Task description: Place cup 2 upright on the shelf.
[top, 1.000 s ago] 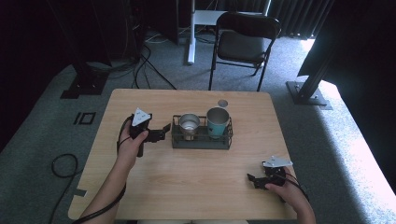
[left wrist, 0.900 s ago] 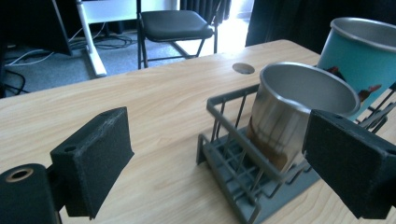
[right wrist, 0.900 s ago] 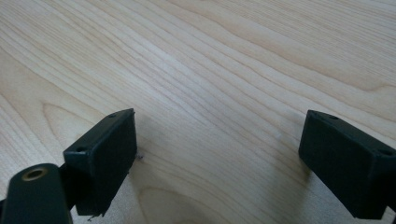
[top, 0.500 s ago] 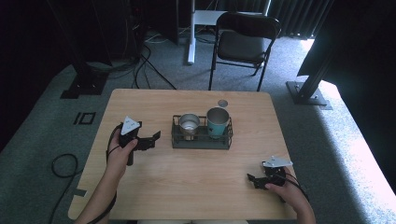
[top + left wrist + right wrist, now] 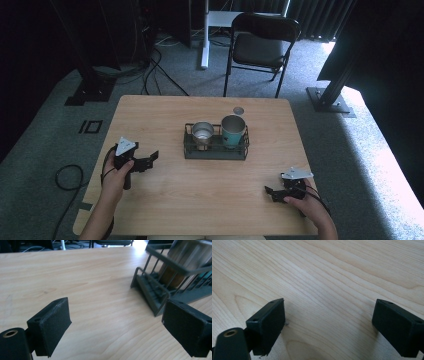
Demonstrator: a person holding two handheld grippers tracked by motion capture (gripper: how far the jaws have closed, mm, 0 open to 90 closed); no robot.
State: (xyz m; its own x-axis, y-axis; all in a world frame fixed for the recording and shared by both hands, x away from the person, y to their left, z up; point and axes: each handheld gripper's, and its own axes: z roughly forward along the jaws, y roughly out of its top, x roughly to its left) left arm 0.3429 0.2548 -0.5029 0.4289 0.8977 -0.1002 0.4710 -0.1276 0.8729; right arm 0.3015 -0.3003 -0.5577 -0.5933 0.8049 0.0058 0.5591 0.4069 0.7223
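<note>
A dark wire rack point(image 5: 216, 150) stands mid-table and holds a steel cup point(image 5: 202, 133) on its left and a teal cup point(image 5: 233, 131) on its right. My left gripper point(image 5: 150, 159) hovers low over the wooden table point(image 5: 150, 115), left of the rack, jaws open and empty, pointing right toward it. In the left gripper view the rack's near end point(image 5: 152, 293) with a blurred cup point(image 5: 180, 267) lies ahead on the right, between and beyond the open jaws. My right gripper point(image 5: 270, 192) rests near the front right edge, open, with bare wood between its pads point(image 5: 268, 323).
A small round lid or coaster point(image 5: 238, 110) lies on the table behind the teal cup. A folding chair point(image 5: 262, 45) stands beyond the far edge. Cables run over the carpet at left point(image 5: 65, 177).
My left gripper has drawn back from the rack, moving left and toward the table's front edge and sinking lower. The right gripper has stayed put.
</note>
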